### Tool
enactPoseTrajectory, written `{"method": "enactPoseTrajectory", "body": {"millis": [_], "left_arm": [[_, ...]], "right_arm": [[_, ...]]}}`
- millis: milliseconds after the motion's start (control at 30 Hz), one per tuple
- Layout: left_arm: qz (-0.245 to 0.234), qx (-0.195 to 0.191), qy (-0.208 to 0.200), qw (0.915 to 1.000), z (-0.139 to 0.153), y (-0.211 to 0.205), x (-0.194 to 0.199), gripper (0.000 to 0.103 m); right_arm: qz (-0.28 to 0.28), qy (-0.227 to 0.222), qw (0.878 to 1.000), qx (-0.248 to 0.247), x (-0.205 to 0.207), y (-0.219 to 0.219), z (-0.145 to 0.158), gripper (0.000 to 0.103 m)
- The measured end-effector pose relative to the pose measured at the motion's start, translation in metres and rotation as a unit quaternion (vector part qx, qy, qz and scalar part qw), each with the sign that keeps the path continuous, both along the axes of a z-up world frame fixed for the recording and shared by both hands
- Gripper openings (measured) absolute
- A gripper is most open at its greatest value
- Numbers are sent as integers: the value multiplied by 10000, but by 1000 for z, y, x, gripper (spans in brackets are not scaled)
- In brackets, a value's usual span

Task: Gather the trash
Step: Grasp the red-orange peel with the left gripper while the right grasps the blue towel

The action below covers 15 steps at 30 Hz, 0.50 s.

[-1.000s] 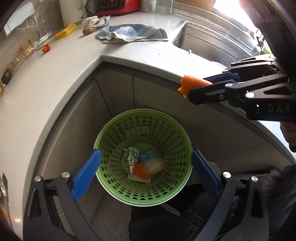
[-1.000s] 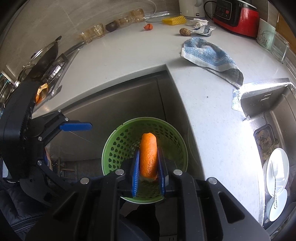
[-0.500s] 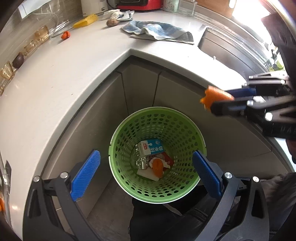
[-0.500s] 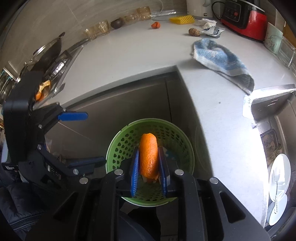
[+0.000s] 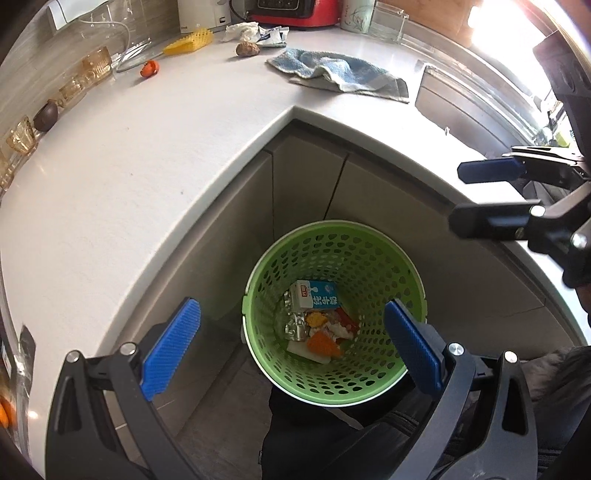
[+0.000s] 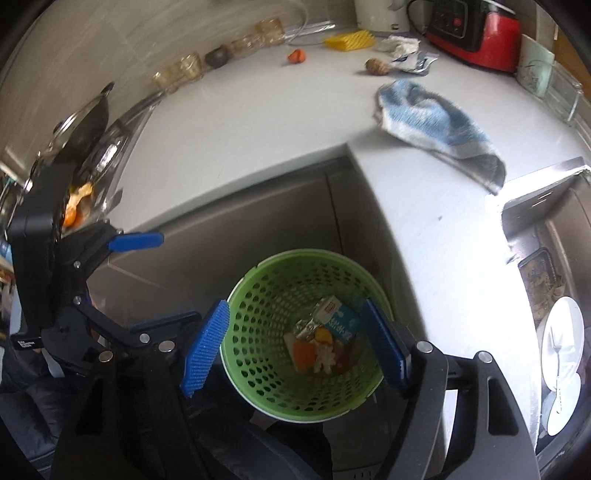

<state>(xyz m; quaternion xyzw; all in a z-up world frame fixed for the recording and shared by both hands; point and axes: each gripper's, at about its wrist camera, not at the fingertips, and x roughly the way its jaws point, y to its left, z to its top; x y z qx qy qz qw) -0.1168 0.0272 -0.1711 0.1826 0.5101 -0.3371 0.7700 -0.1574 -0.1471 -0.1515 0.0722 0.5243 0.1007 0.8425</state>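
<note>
A green perforated trash basket (image 5: 384, 251) stands on the floor in the counter's inner corner; it also shows in the right wrist view (image 6: 258, 295). Inside lie a blue-and-white milk carton (image 5: 317, 295), crumpled foil (image 5: 295, 326) and an orange peel (image 5: 322, 343). My left gripper (image 5: 291, 343) is open and empty above the basket. My right gripper (image 6: 295, 347) is open and empty, its pads either side of the basket opening; it also shows at the right of the left wrist view (image 5: 480, 195). More trash lies on the counter: a small orange scrap (image 5: 149, 68), crumpled paper (image 5: 242, 29) and a wrapper (image 5: 271, 35).
A blue towel (image 5: 340, 72) lies on the white counter (image 5: 147, 147) beside the sink (image 5: 469, 107). A yellow sponge (image 5: 190, 40), a brown lump (image 5: 247, 48), glasses (image 5: 94, 64) and a red appliance (image 5: 295, 11) stand at the back. White plates (image 6: 561, 343) sit at the right.
My right gripper was shut on an orange peel above the basket; it has opened and the peel now lies in the basket. Both grippers have risen a little.
</note>
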Motion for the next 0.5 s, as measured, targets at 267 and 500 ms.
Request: {"method": "enactPoseTrajectory", "body": {"millis": [267,500], "left_arm": [[-330,-139,-29,9994,8,0,30,95],[-534,-205,-204,9982,16,1,83,95]], "right_arm": [[-706,-149,9974,-21,18,-14,10,86],[-1421,-261,9894,-162,51,-30,18,90]]}}
